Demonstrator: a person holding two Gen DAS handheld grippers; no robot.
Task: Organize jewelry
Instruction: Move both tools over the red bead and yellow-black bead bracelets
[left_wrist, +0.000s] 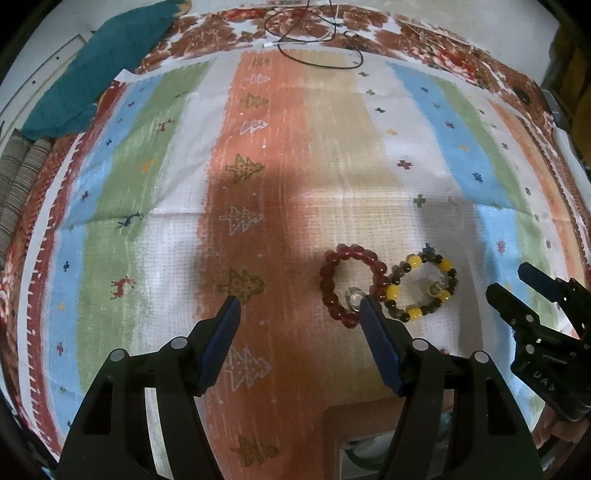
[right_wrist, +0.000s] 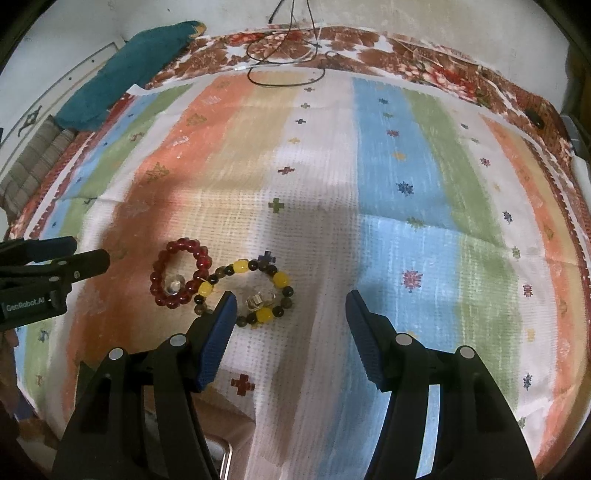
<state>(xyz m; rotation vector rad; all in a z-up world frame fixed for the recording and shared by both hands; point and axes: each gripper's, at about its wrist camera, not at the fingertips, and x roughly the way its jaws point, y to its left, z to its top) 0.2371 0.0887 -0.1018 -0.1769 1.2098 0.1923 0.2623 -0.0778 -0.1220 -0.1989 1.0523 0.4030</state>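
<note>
On the striped cloth (right_wrist: 391, 184) lie two bead bracelets, side by side and touching: a red bracelet (right_wrist: 181, 273) and, just to its right in the right wrist view, a yellow-and-dark bracelet (right_wrist: 247, 291). A small clear piece (right_wrist: 173, 285), perhaps a ring or a crystal bead, sits inside the red bracelet, and another glassy piece (right_wrist: 260, 300) sits inside the yellow-and-dark one.

The left hand-held gripper (left_wrist: 299, 306) stands wide with nothing between its fingers; its right fingertip is at the red bracelet's near edge, whether touching I cannot tell. The right hand-held gripper (right_wrist: 290, 304) is also wide and empty, its left fingertip just beside the near edge of the yellow-and-dark bracelet, most of its gap over bare cloth.

Main risk, as I judge it: the two bracelets touch, so a grasp on one may drag the other along, or close on beads of both. Round, glossy beads may roll out of the pads if only one or two are pinched. A fingertip pressed down beside the red bracelet could also catch the cloth and bunch it, shifting everything. The small clear pieces may be knocked away and lost in the pattern. With both grippers close to the red bracelet, they may bump one another.

A box-like edge (left_wrist: 334, 428) shows below the red bracelet; what it is I cannot tell.
</note>
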